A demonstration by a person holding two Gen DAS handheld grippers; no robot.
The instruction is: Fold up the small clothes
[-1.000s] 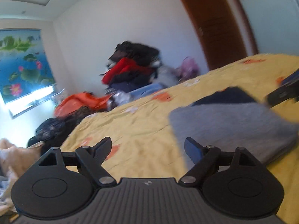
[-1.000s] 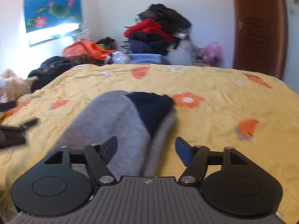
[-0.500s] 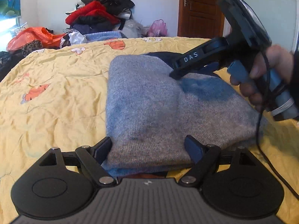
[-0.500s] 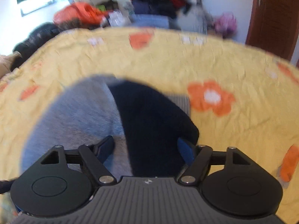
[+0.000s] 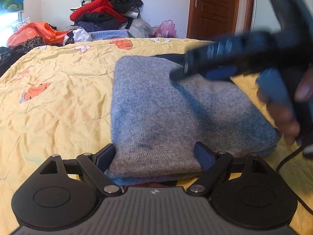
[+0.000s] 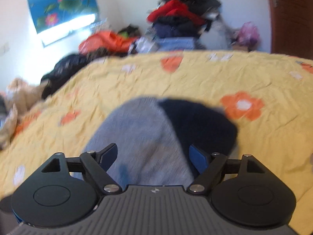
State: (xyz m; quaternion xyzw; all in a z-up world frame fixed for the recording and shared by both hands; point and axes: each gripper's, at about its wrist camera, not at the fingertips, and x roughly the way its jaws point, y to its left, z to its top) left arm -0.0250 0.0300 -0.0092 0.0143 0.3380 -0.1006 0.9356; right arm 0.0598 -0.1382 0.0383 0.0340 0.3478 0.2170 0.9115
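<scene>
Two claws spread (empty) over sweater (image 5: 176,113)

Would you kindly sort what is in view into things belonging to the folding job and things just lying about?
Job:
folded grey knitted garment
dark navy garment
left gripper
right gripper

Lying about:
heap of red and black clothes
orange plastic bag
pink bag

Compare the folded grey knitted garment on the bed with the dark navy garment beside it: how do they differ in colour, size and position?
The folded grey knitted garment is pale and heathered; the dark navy garment is almost black. The grey one shows a far larger surface, while only a small part of the navy one is visible. The grey one lies on top, with the navy one emerging from under its far end. Both rest on the yellow flowered bedspread.
</scene>
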